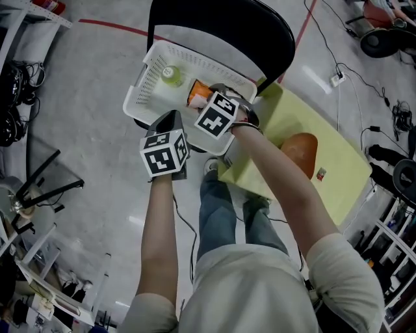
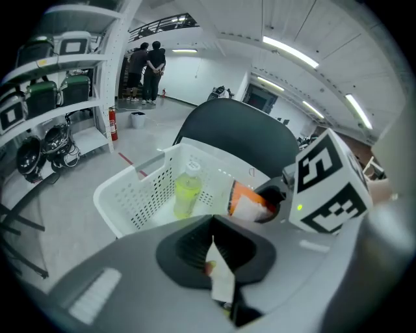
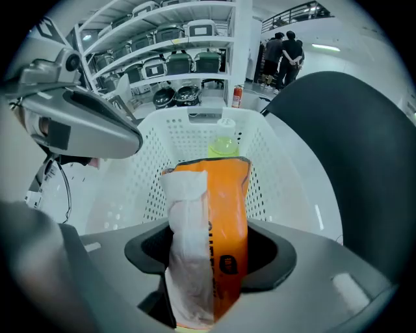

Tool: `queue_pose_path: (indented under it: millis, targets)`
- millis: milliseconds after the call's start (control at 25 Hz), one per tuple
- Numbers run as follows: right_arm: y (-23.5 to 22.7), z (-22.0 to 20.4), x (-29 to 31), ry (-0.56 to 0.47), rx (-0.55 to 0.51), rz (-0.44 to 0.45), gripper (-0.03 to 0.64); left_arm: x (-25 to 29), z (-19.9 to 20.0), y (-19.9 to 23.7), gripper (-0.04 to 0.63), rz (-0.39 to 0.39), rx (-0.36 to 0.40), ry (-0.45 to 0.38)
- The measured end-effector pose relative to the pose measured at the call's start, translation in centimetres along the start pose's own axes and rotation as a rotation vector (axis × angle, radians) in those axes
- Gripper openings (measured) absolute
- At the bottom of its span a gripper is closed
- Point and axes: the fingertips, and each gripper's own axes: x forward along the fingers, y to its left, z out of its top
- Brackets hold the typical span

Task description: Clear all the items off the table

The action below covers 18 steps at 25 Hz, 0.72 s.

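Chair (image 1: 221, 19) carries the basket (image 1: 151, 71) beside the desk (image 1: 338, 162) as drop-off: one bottle (image 1: 171, 75) inside, a brown lump (image 1: 300, 151) and a small item (image 1: 321, 173) left on the desk. Right hand-held gripper (image 3: 205, 260) hangs over the basket, clamped on one orange pouch (image 3: 227, 214) plus one white packet (image 3: 185, 227); left hand-held gripper (image 2: 218, 260) pinches one thin white slip (image 2: 222, 283), likely next in

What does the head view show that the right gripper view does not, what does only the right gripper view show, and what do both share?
Head view only: the yellow-green table, a brown rounded object on it, and the person's arms.

Right gripper view only: white shelves with helmets, a red fire extinguisher, two people standing far off, and white paper lying against the packet.

Both: the white perforated plastic basket on the black chair, the bottle of yellow-green drink in it, and the orange packet gripped by the right gripper.
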Motion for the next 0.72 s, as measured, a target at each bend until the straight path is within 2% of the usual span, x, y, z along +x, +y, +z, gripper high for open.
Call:
queue_pose_path:
  millis: [280, 360, 480, 720]
  targets:
    - [-0.6, -0.1, 2.0, 0.034, -0.013, 0.007, 0.288, 1.1, 0.1, 0.6, 0.009, -0.003, -0.023, 0.008]
    - [-0.9, 0.2, 2.1, 0.028, 0.001, 0.001, 0.310, 1.2, 0.1, 0.7, 0.009, -0.002, -0.025, 0.007]
    - [-1.4, 0.9, 1.9, -0.005, 0.039, -0.022, 0.384, 1.2, -0.2, 0.7, 0.009, -0.002, -0.027, 0.011]
    - [-2.0, 2.0, 0.7, -0.038, 0.058, -0.042, 0.390, 0.8, -0.5, 0.5, 0.009, -0.001, -0.036, 0.015]
